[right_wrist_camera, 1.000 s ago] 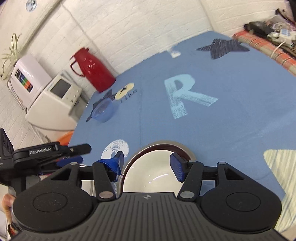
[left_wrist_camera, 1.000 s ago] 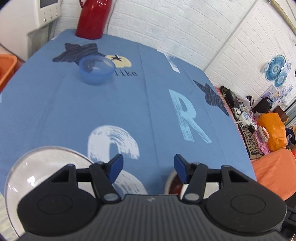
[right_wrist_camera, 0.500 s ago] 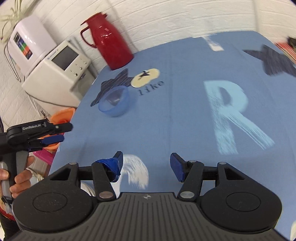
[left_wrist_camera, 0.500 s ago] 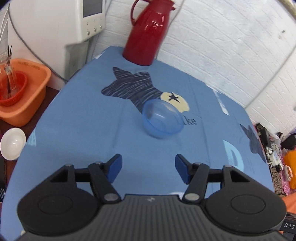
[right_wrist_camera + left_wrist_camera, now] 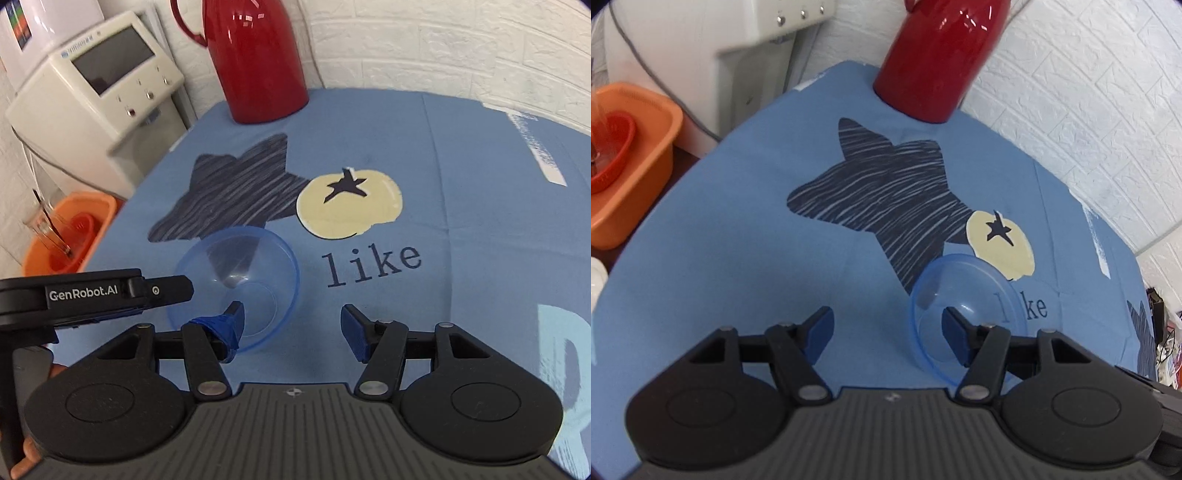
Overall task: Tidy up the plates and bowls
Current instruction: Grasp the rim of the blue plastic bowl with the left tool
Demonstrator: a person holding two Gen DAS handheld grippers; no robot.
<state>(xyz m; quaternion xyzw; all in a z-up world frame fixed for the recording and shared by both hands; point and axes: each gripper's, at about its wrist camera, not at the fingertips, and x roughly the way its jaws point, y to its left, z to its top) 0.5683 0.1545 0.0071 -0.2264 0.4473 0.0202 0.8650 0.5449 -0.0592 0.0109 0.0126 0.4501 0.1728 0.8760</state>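
The desk point(image 5: 461, 155) carries a blue cloth, and the red flask point(image 5: 258, 62) stands at its far edge. The bowl point(image 5: 236, 284), clear blue and upright, sits on the near side of the flask, at the tip of the dark star print. Both grippers are low around the bowl. The left gripper point(image 5: 888, 334) has its jaws apart, with the right finger over the bowl's inside. The right gripper point(image 5: 291, 326) also has jaws apart, with its left finger point(image 5: 229, 325) inside the rim. I think the risk is that two tools crowd one light bowl: they can collide, or a closing finger can tip it and push it on the cloth.
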